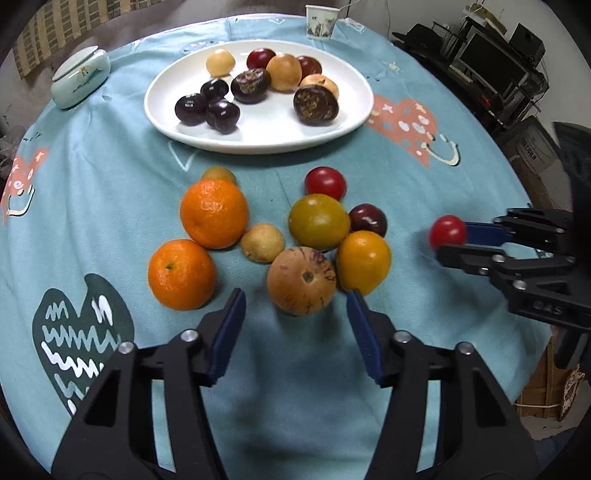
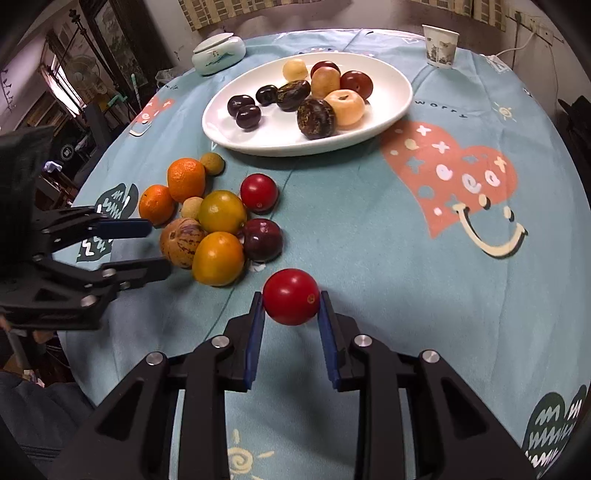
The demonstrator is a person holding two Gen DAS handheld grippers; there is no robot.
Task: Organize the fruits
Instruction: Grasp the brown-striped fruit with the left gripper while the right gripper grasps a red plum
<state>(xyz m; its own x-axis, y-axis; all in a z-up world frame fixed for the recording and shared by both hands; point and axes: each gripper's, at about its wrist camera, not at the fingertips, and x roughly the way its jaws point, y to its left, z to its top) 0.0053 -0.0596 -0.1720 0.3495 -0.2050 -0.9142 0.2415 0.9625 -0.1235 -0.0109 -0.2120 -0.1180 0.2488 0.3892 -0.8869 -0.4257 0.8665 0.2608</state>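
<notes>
A white oval plate (image 1: 258, 140) sat toward the far side of a round table under a light-blue printed cloth (image 1: 110, 206), holding three dark cherries, two mottled dark-brown fruits, two deep-red ones and three pale tan ones. Nearer the cameras, a loose cluster of fruit lay on the cloth: two oranges (image 1: 213, 213), a yellow-green tomato (image 1: 318, 220), an orange-yellow one (image 1: 364, 261), a speckled tan fruit (image 1: 301, 285), a dark plum (image 1: 368, 219), a red tomato (image 1: 325, 183) and two small tan fruits. The right gripper (image 2: 291, 306) had its blue pads pressed against both sides of a red cherry tomato (image 2: 291, 296), apart from the cluster, just above or on the cloth. The left gripper (image 1: 295, 314) stood part-open, the speckled fruit lying just ahead between its tips, neither pad touching it. A lidded pale-green ceramic jar (image 1: 79, 79) and a paper cup (image 1: 320, 21) stood at the table's far edge; what they held could not be seen
</notes>
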